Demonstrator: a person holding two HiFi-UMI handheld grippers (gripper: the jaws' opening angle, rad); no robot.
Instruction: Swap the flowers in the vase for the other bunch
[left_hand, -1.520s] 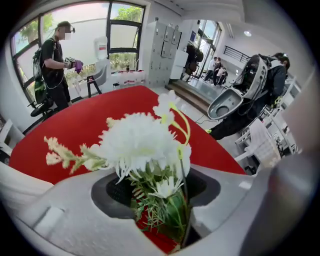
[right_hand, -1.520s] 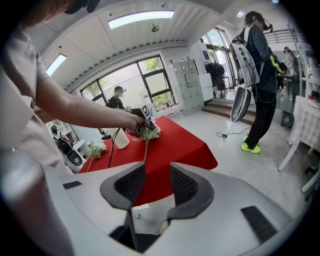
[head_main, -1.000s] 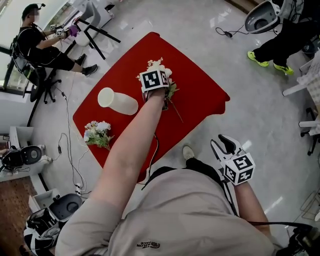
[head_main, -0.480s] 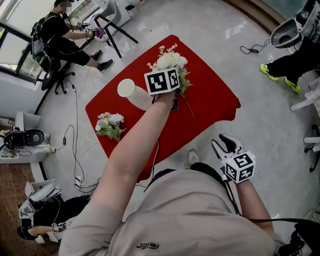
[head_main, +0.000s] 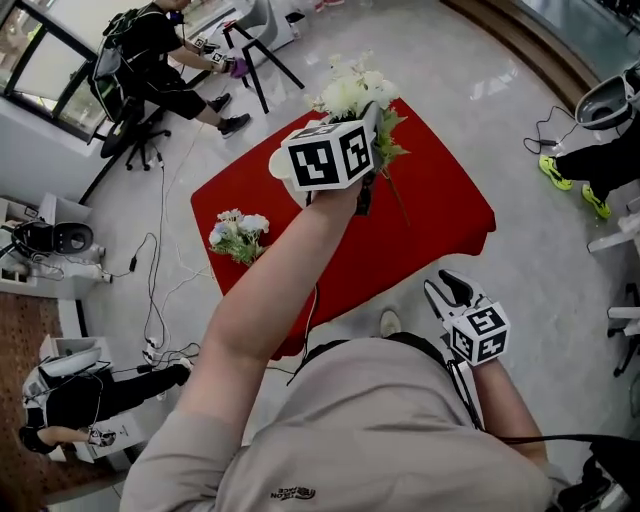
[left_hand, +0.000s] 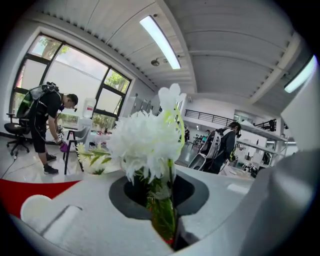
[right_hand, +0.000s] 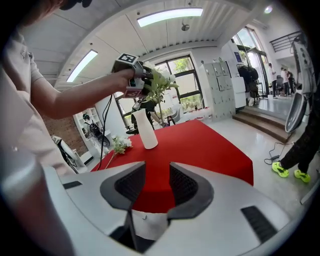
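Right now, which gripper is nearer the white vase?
Left. The left gripper, shut on the white bunch, hangs above the vase; the right gripper, open and empty, sits back short of the red table.

You wear a loose beige T-shirt with short sleeves and a small dark print near its lower hem. Your left gripper has a pale grey shell with a dark recess round its jaws; behind it sits a white cube with black square markers. Your right gripper has the same pale shell, black ribbed pads, its own marker cube behind them, and a thin black cable trailing back from it
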